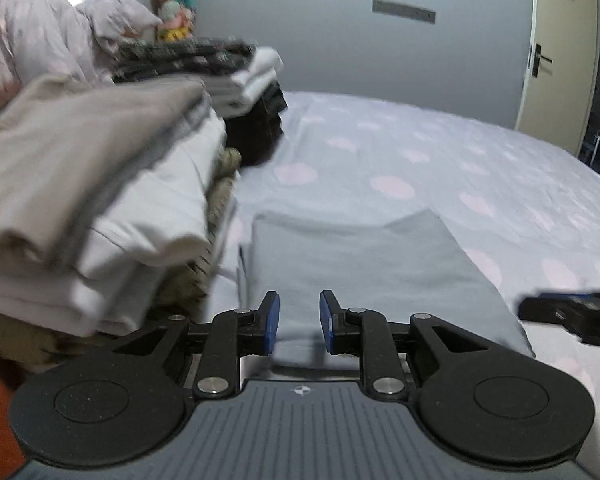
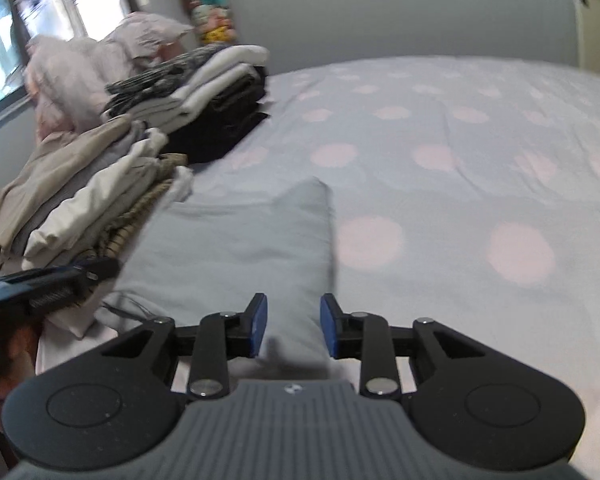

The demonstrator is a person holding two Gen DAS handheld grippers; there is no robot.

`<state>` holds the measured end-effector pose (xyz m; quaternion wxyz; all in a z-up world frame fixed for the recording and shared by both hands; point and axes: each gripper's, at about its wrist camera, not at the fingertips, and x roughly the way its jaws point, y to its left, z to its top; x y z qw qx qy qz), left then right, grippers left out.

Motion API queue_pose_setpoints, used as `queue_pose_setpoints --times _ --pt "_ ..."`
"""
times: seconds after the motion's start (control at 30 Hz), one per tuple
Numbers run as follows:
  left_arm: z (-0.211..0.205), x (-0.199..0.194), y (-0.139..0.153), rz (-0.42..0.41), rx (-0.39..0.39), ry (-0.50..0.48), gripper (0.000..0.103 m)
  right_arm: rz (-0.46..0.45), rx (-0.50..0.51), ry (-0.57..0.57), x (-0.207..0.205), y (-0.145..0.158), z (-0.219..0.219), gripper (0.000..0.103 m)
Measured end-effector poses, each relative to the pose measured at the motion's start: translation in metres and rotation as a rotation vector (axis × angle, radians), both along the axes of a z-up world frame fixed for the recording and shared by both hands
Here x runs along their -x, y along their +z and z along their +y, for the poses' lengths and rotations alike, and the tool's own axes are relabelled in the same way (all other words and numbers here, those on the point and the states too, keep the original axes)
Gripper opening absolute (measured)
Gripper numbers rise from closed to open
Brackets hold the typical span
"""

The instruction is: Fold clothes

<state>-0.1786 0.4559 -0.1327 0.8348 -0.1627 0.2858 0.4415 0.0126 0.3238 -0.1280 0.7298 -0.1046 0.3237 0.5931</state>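
A folded pale grey-blue garment lies flat on the bed right in front of both grippers; it also shows in the right wrist view. My left gripper is open and empty, just above the garment's near edge. My right gripper is open and empty, above the garment's near right corner. The right gripper shows at the right edge of the left wrist view. The left gripper shows at the left edge of the right wrist view.
A stack of folded beige, white and olive clothes stands left of the garment, also in the right wrist view. Behind it is a stack of dark and white clothes. The spotted bedsheet stretches right. A door is at far right.
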Motion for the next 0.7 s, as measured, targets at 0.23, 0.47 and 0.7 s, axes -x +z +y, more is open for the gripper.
queue_pose_setpoints --times 0.23,0.47,0.7 --pt "-0.004 0.008 -0.014 0.097 0.108 -0.008 0.015 -0.014 0.049 0.150 0.037 -0.010 0.049 0.024" --pt "-0.009 0.026 -0.015 0.104 0.137 0.020 0.009 -0.035 0.062 0.262 0.072 -0.027 0.070 0.024" --pt "-0.014 0.029 -0.009 0.191 0.014 0.017 0.009 -0.116 0.045 0.356 0.095 -0.037 0.069 0.021"
